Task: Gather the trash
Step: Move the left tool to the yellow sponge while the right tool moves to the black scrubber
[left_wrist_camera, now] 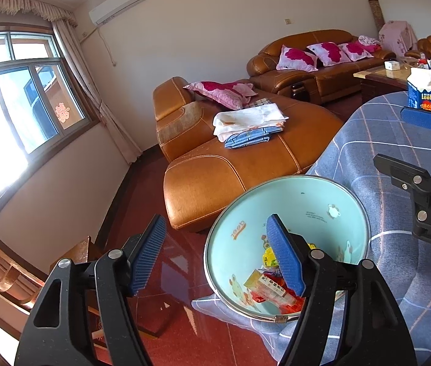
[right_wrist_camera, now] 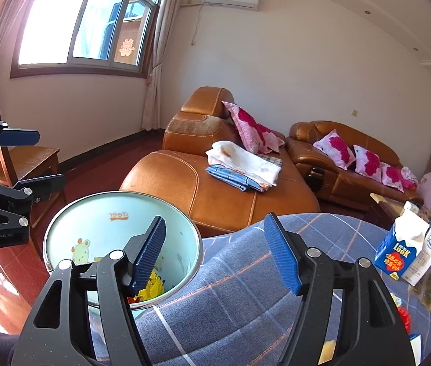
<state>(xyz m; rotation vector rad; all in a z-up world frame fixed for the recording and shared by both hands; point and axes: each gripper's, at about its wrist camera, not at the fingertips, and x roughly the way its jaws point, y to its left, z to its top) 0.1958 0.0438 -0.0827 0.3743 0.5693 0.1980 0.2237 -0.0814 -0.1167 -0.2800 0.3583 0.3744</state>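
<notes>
A light blue trash bin (left_wrist_camera: 322, 195) with cartoon animals stands right beside the table, holding yellow and red wrappers (left_wrist_camera: 271, 286) at the bottom.

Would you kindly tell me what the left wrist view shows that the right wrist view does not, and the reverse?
Only the left wrist view shows the red and orange wrappers deep in the bin and a white box on the far coffee table. Only the right wrist view shows the wooden chair and snack packets on the tablecloth. Both show the pale blue bin, the milk carton, the leather sofa and both grippers with jaws open and empty.
</notes>
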